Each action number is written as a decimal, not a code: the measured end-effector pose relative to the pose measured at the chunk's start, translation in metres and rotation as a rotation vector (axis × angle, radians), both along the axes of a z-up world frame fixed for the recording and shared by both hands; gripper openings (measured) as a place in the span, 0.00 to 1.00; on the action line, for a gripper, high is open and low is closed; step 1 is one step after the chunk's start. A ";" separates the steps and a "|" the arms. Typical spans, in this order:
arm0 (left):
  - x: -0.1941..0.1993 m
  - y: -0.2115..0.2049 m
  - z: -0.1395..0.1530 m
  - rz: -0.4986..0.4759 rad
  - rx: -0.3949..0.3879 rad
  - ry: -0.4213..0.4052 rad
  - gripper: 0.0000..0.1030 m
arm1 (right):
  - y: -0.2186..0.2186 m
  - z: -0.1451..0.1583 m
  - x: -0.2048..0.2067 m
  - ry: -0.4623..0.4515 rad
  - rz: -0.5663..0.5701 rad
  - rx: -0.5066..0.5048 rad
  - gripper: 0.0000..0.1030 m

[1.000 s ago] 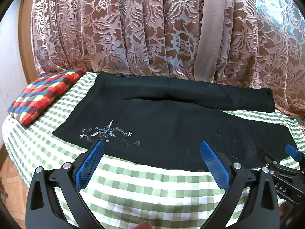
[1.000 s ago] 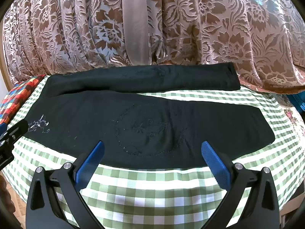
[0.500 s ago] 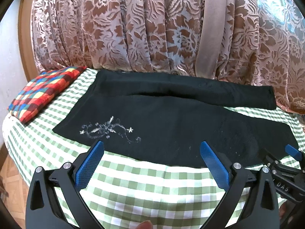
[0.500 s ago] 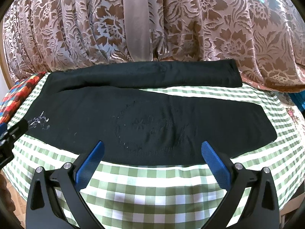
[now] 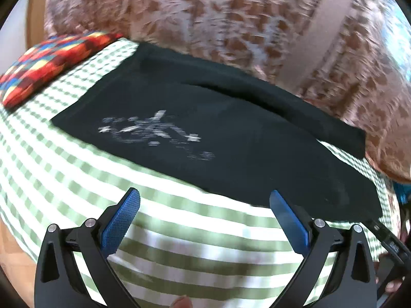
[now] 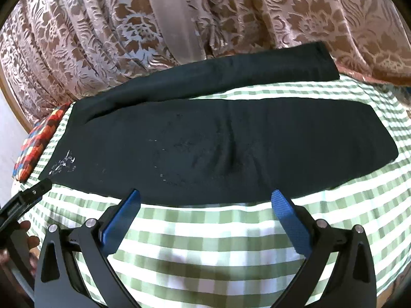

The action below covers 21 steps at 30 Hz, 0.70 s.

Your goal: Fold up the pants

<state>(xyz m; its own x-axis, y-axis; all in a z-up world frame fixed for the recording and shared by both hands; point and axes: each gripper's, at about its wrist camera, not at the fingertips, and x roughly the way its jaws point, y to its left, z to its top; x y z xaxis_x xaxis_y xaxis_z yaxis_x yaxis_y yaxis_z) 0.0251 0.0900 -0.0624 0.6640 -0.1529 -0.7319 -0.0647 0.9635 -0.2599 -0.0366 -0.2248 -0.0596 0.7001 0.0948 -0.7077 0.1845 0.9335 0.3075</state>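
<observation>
Black pants [image 5: 231, 138] lie spread flat on a green-and-white checked tablecloth [image 5: 179, 243], the two legs side by side, white embroidery [image 5: 154, 131] near the left end. In the right wrist view the pants [image 6: 231, 138] fill the middle, the far leg reaching right. My left gripper [image 5: 204, 202] is open and empty, just short of the near edge of the pants. My right gripper [image 6: 204, 202] is open and empty, its tips at the near edge of the pants.
A red, blue and yellow checked cushion [image 5: 48, 59] lies at the table's left end. A brown floral curtain [image 6: 205, 20] hangs right behind the table. The left gripper's body [image 6: 23, 202] shows at the left of the right wrist view.
Both grippers have moved closer to the near edge of the pants and tilted. The left view is blurred from motion. Both jaws stay open.
</observation>
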 end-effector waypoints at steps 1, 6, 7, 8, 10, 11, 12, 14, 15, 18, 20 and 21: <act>0.002 0.009 -0.002 0.015 -0.003 0.010 0.97 | -0.008 -0.003 -0.003 0.002 -0.001 0.027 0.98; 0.018 0.068 -0.014 0.102 -0.111 0.067 0.97 | -0.047 -0.013 -0.014 0.021 -0.050 0.155 0.98; 0.021 0.080 -0.015 0.122 -0.139 0.069 0.97 | -0.058 -0.016 -0.017 0.027 -0.071 0.192 0.98; 0.023 0.091 -0.016 0.152 -0.159 0.072 0.97 | -0.066 -0.018 -0.019 0.031 -0.086 0.214 0.98; 0.030 0.115 -0.019 0.210 -0.215 0.070 0.88 | -0.083 -0.021 -0.022 0.042 -0.112 0.272 0.98; 0.035 0.127 -0.021 0.239 -0.235 0.082 0.84 | -0.090 -0.023 -0.024 0.042 -0.126 0.299 0.98; 0.039 0.136 -0.024 0.264 -0.259 0.093 0.74 | -0.095 -0.023 -0.025 0.042 -0.138 0.312 0.98; 0.046 0.151 -0.030 0.303 -0.309 0.113 0.72 | -0.106 -0.025 -0.028 0.051 -0.169 0.335 0.98; 0.049 0.159 -0.034 0.328 -0.323 0.125 0.69 | -0.110 -0.026 -0.028 0.054 -0.179 0.355 0.98; 0.056 0.164 -0.036 0.346 -0.313 0.122 0.67 | -0.112 -0.027 -0.027 0.072 -0.185 0.345 0.98; 0.062 0.162 -0.036 0.337 -0.288 0.119 0.67 | -0.110 -0.029 -0.025 0.082 -0.180 0.343 0.98; 0.064 0.161 -0.036 0.336 -0.280 0.113 0.67 | -0.108 -0.030 -0.024 0.088 -0.177 0.343 0.98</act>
